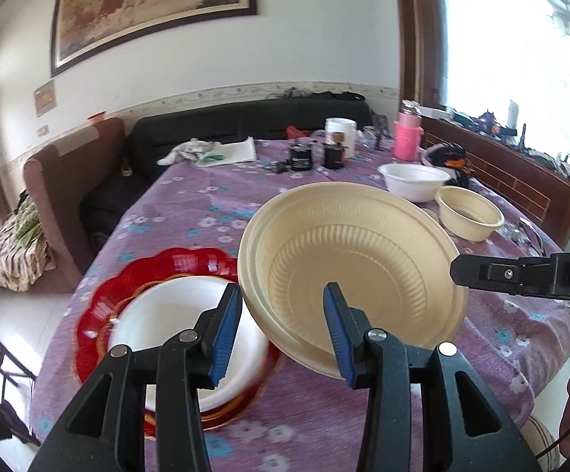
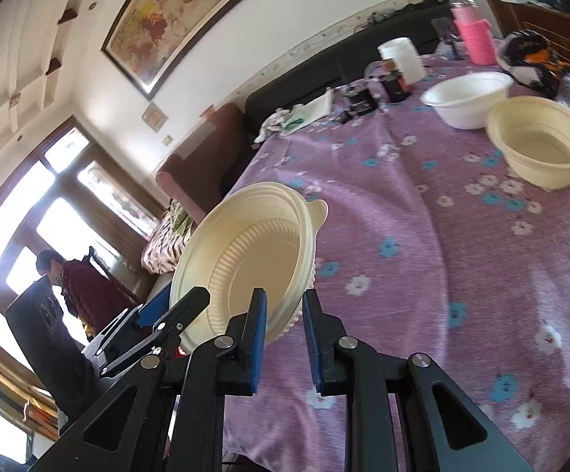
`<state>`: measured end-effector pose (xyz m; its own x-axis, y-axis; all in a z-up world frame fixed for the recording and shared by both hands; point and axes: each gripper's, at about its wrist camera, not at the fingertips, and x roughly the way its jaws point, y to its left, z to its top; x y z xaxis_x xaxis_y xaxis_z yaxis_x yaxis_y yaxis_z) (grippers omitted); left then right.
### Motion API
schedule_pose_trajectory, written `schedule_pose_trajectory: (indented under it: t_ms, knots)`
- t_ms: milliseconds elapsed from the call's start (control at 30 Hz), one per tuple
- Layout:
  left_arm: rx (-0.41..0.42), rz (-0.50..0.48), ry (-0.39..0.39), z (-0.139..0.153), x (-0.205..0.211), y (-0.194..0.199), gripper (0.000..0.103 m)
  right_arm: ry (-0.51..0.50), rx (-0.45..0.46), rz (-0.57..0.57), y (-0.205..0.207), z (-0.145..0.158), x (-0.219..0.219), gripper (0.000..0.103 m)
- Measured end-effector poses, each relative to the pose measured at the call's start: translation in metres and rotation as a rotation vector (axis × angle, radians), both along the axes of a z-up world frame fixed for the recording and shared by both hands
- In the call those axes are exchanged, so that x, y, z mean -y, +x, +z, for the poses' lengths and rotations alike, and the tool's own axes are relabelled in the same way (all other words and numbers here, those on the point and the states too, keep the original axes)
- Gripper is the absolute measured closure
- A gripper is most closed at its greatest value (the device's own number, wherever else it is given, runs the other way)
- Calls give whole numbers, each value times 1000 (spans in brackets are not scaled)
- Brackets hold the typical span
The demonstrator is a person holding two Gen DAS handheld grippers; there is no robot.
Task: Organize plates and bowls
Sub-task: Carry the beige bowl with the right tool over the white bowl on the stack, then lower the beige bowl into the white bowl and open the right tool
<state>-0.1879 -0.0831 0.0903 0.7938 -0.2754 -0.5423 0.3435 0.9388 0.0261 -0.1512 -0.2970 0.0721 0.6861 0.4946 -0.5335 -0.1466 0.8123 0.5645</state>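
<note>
A cream ribbed plate hangs tilted above the purple flowered tablecloth. My right gripper has its jaws on the plate's near rim; it enters the left wrist view from the right. My left gripper is open, its jaws either side of the plate's lower left rim. Below it a white plate lies on a red scalloped plate. A white bowl and a cream bowl stand at the far right, seen also in the right wrist view: white bowl, cream bowl.
At the table's far end stand a pink bottle, a white jar, dark small jars and a cloth. A dark sofa and brown armchair lie beyond. A person stands by the window.
</note>
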Motion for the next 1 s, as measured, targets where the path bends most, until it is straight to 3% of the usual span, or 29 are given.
schedule_pose_trajectory:
  t_ms: [300,500,1000]
  knots:
    - [-20,125,-39,-1,-63,7,62,-23,-8,120,27,9,-62,82]
    - [-41,192,-54,-8,-94,14,62,-12,-59,173,46,0,-94,82]
    - [-101,231,-65,-30,-112,29,62,-39,-137,196,65,-29,-122,82]
